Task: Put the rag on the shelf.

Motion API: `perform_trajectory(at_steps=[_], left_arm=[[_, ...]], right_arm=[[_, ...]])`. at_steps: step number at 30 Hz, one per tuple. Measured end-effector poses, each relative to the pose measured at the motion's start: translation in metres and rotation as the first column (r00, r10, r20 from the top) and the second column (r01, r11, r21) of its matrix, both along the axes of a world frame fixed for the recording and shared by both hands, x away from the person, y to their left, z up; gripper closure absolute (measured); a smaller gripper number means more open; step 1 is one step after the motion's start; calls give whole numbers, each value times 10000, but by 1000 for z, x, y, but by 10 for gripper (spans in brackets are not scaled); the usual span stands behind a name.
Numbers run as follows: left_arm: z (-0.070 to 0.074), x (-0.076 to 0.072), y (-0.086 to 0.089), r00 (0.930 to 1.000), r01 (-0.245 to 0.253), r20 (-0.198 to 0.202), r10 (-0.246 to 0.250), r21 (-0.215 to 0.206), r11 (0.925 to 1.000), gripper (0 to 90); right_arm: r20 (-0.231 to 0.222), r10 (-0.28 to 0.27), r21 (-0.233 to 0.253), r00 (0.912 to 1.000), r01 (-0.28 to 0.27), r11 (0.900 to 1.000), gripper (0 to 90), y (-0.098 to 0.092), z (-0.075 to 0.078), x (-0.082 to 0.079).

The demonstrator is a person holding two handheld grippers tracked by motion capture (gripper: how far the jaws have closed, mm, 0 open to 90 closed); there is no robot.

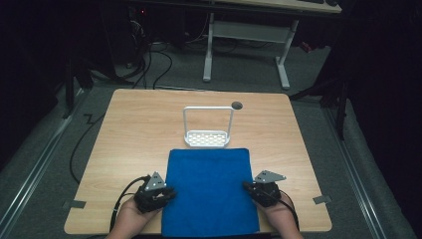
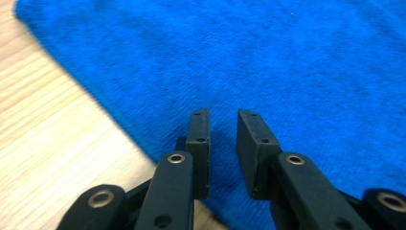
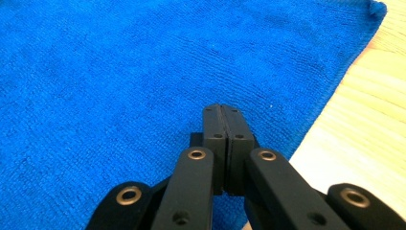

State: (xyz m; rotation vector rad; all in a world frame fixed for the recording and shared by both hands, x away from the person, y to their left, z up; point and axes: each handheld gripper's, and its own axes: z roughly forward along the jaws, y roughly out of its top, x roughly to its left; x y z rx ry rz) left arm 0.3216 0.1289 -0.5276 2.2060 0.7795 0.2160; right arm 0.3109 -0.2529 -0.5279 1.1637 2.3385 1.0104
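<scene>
Cloth [image 1: 209, 191], blue and flat, fills the lower centre of my high view on the wooden table [image 1: 144, 124]. My left gripper [image 1: 166, 193] sits at its left edge, jaws a little apart over the fabric. My right gripper [image 1: 247, 186] rests at the right edge, jaws pressed together. Above the cloth, mid-frame, stands a white rack [image 1: 207, 138].

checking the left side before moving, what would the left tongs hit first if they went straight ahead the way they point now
Most likely the blue towel. The left tongs point across it with the jaws slightly apart, and nothing else lies ahead; their height above the cloth is unclear.
</scene>
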Motion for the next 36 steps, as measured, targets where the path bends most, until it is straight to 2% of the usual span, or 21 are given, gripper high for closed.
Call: perform_trajectory(at_steps=[4,7,11,14,17,19,20,21,22,23,24,26,28,29,30,31,33,36], left_arm=[[0,1,8,9999,-104,-70,104,-70,9999,762],[0,2,11,9998,-186,-90,185,-93,9998,764],[0,3,17,9987,-378,-342,369,-267,9989,760],[0,4,21,9976,-628,-325,616,-384,9973,709],[1,7,30,9932,-1151,-269,1131,-870,9895,674],[1,12,37,9866,-1633,-269,1612,-1276,9783,644],[1,12,37,9866,-1633,-269,1612,-1276,9783,629],[0,21,45,9754,-2202,-445,2157,-1635,9617,615],[-1,25,47,9690,-2469,-477,2423,-1684,9543,605],[-1,30,49,9645,-2640,-537,2585,-1712,9492,590],[-1,30,49,9645,-2640,-537,2585,-1712,9492,578],[-2,42,49,9542,-2991,-557,2938,-1798,9371,564],[-3,54,45,9497,-3130,-443,3100,-1645,9354,561],[-3,54,45,9497,-3130,-443,3100,-1645,9354,561],[-4,68,40,9474,-3197,-346,3183,-1511,9354,557],[-4,68,40,9474,-3197,-346,3183,-1511,9354,557],[-6,90,29,9407,-3390,-341,3374,-1202,9331,558],[-5,106,19,9434,-3317,-315,3302,-1057,9375,558]], right_arm=[[-82,93,228,9999,-91,9997,900,2,-1,-1],[-1,274,139,9996,-274,9995,900,7,-1,-2],[-2,360,76,9994,-360,9993,891,10,-1,-3],[244,410,94,9989,-413,9991,852,10,1,-4],[583,185,311,9981,-203,9993,800,7,5,-5],[811,-23,477,9967,-16,9989,757,3,7,-5],[875,-72,507,9961,28,9987,740,2,7,-4],[917,-194,590,9956,140,9982,721,1,7,-4],[919,-243,629,9955,185,9978,706,-1,7,-4],[915,-295,676,9954,234,9974,696,-2,6,-4],[903,-346,733,9953,280,9969,688,-3,6,-4],[953,-379,838,9947,299,9960,678,-4,6,-3],[945,-411,931,9947,323,9951,676,-5,6,-2],[945,-411,931,9947,323,9951,676,-5,6,-2],[960,-420,1041,9945,319,9941,673,-6,6,-2],[957,-415,1073,9945,311,9937,673,-7,6,-2],[953,-398,1101,9947,292,9935,670,-6,7,-2],[969,-284,1047,9949,182,9943,657,-5,7,-3]])
